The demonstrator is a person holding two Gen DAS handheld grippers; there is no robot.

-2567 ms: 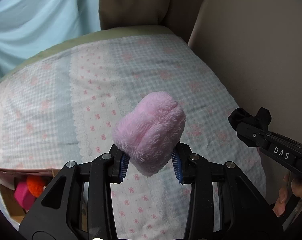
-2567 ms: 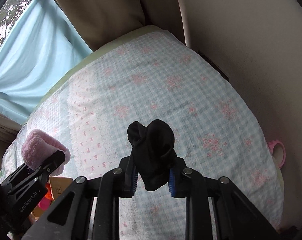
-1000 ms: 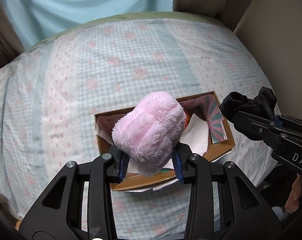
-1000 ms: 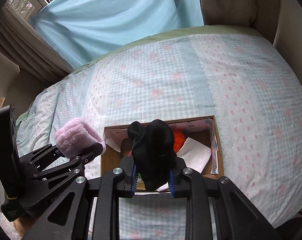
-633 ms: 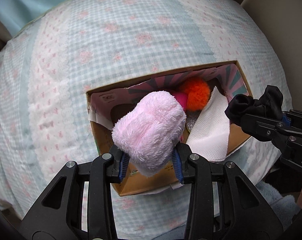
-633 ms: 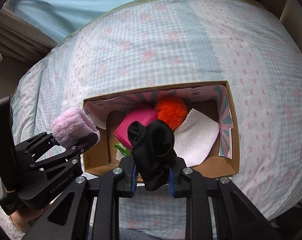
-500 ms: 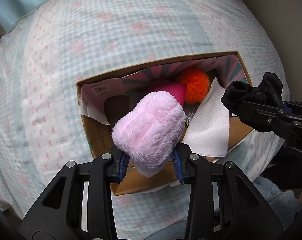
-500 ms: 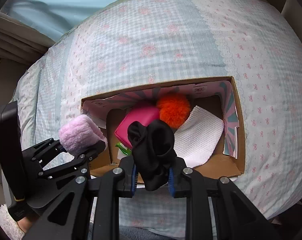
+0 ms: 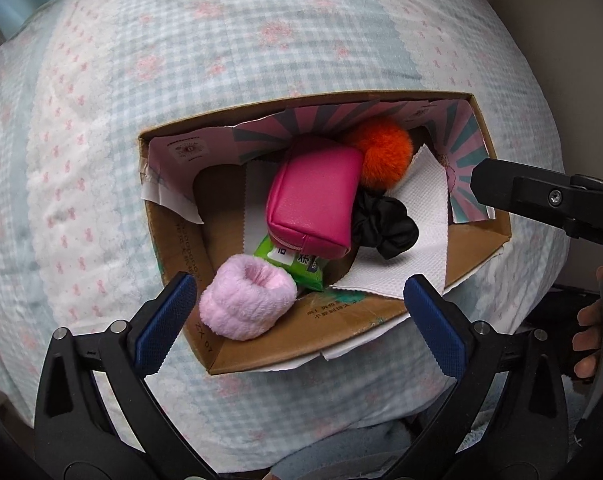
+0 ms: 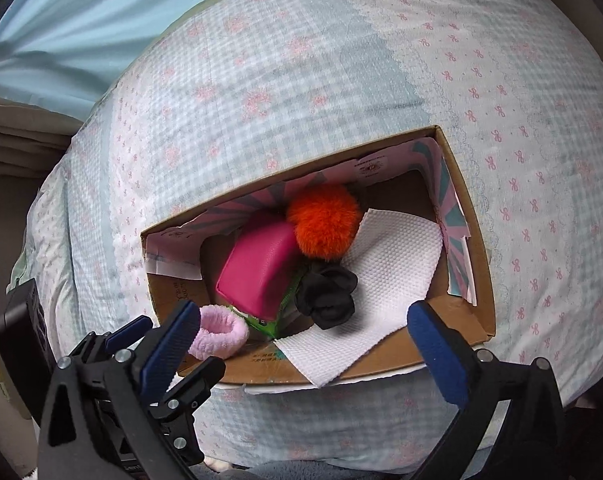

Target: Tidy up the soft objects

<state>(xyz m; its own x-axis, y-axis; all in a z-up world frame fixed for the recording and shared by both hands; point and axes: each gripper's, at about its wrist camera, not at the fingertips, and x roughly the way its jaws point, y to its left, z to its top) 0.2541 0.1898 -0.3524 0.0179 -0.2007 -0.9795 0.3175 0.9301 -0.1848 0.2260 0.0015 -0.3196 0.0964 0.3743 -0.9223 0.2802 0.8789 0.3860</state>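
A cardboard box lies on the bed. A fluffy pink band rests in its near left corner, free of my left gripper, whose jaws are opening wide above it. A black scrunchie lies on white paper towel inside the box. My right gripper hangs over it, jaws opening, nothing between the pads. One right-gripper finger reaches in at the right edge of the left wrist view.
The box also holds a magenta pouch, an orange pompom and a green packet. The checked bedspread surrounds it. A blue curtain hangs behind. A person's fingers show at far right.
Both grippers came down over the box and opened. The pink band dropped into the near left corner and the black scrunchie onto the paper towel.
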